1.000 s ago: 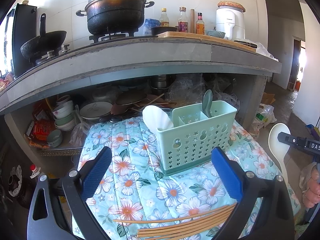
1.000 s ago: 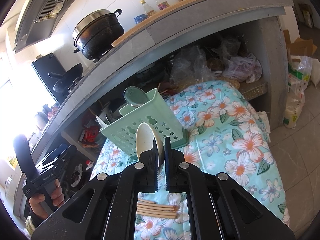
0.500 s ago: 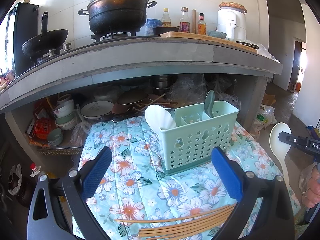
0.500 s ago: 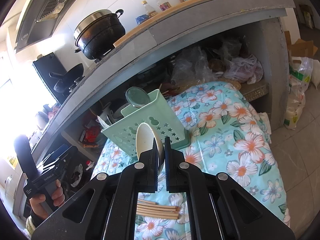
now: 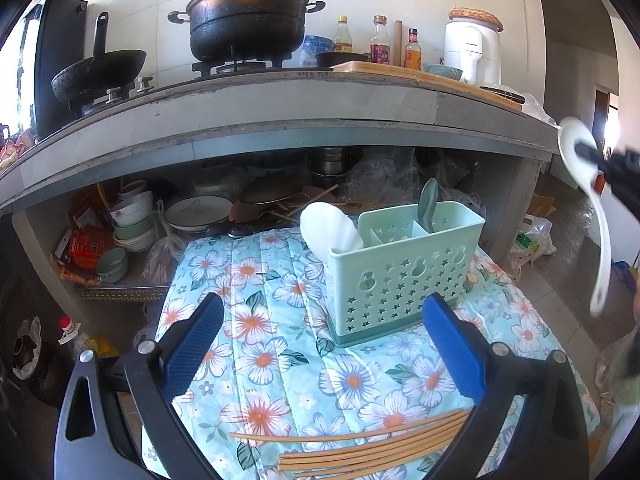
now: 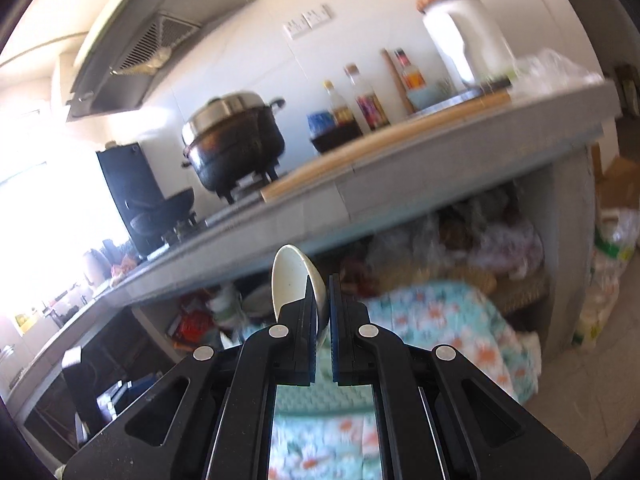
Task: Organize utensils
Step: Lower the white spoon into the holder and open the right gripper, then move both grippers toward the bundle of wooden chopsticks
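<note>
Centrally on the floral cloth (image 5: 280,344) stands the mint caddy (image 5: 404,264), chopsticks (image 5: 360,446) along the near edge. Beyond the right edge, the right gripper (image 6: 322,300) pinches the white spoon (image 5: 592,208), hanging handle-down, level with the caddy's open top, caddy leftward. Left gripper (image 5: 320,344) spread, empty.

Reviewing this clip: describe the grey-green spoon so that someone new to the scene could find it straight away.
Below the concrete counter a floral cloth carries a mint-green utensil caddy with star-shaped holes. The grey-green spoon stands bowl-up in its rear right compartment. Unlike the white spoon leaning out at the caddy's left end, it is darker, slimmer and upright.
</note>
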Action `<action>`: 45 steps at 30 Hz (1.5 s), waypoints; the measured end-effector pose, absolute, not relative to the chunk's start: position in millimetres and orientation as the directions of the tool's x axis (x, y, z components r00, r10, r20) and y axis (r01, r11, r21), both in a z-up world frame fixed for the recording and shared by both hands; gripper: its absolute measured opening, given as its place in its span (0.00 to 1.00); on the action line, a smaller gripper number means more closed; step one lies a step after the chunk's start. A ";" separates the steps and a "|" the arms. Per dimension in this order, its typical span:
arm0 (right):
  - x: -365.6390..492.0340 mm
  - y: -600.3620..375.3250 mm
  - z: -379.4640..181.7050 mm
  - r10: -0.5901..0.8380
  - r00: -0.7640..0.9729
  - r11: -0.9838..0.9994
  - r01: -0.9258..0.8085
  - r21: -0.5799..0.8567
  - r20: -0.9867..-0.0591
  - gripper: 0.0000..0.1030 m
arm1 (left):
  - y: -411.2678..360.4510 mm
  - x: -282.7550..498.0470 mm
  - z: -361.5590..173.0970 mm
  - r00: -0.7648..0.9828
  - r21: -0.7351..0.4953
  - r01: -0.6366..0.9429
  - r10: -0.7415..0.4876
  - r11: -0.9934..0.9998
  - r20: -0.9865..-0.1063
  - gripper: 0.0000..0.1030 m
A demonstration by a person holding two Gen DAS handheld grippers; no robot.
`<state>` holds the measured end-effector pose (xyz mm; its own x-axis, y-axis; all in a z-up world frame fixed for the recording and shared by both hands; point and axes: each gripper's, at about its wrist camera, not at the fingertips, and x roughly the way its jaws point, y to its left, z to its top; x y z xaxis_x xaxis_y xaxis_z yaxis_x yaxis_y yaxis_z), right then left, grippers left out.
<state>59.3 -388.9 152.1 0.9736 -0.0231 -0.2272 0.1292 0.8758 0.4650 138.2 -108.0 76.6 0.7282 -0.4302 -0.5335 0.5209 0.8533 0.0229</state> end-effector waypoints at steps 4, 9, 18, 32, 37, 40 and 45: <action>94.4 -392.4 175.5 -0.068 0.986 0.913 0.124 0.389 -0.153 0.04 | -98.0 141.8 75.7 0.735 0.014 0.499 -0.415 0.866 -0.536 0.95; 137.2 -386.3 183.1 -0.176 0.980 0.952 0.193 0.235 -0.091 0.04 | -84.9 147.2 73.2 0.745 0.008 0.466 -0.388 0.885 -0.542 0.95; 178.1 -366.7 135.0 -0.269 0.957 0.962 0.272 0.009 -0.112 0.04 | -66.3 156.2 67.5 0.750 -0.014 0.430 -0.367 0.903 -0.550 0.95; 132.4 -378.0 96.0 -0.106 0.971 0.956 0.159 0.246 -0.216 0.43 | -61.6 156.1 64.0 0.742 -0.043 0.434 -0.384 0.900 -0.550 0.95; 95.6 -382.0 96.2 -0.101 0.971 0.932 0.169 0.322 -0.218 0.49 | -63.8 151.0 64.7 0.738 -0.050 0.445 -0.397 0.894 -0.546 0.95; 70.2 -381.9 93.0 -0.103 0.965 0.913 0.188 0.362 -0.241 0.49 | -65.9 147.8 63.6 0.730 -0.058 0.452 -0.407 0.890 -0.549 0.95; 32.3 -369.4 70.1 -0.086 0.931 0.860 0.249 0.445 -0.354 0.53 | -72.4 140.4 57.1 0.713 -0.064 0.469 -0.421 0.881 -0.562 0.95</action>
<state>32.3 -369.4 70.1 0.9314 -0.0863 -0.3537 0.2489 0.8600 0.4455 140.4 -72.4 57.1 0.7126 -0.4206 -0.5615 0.4695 0.8806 -0.0639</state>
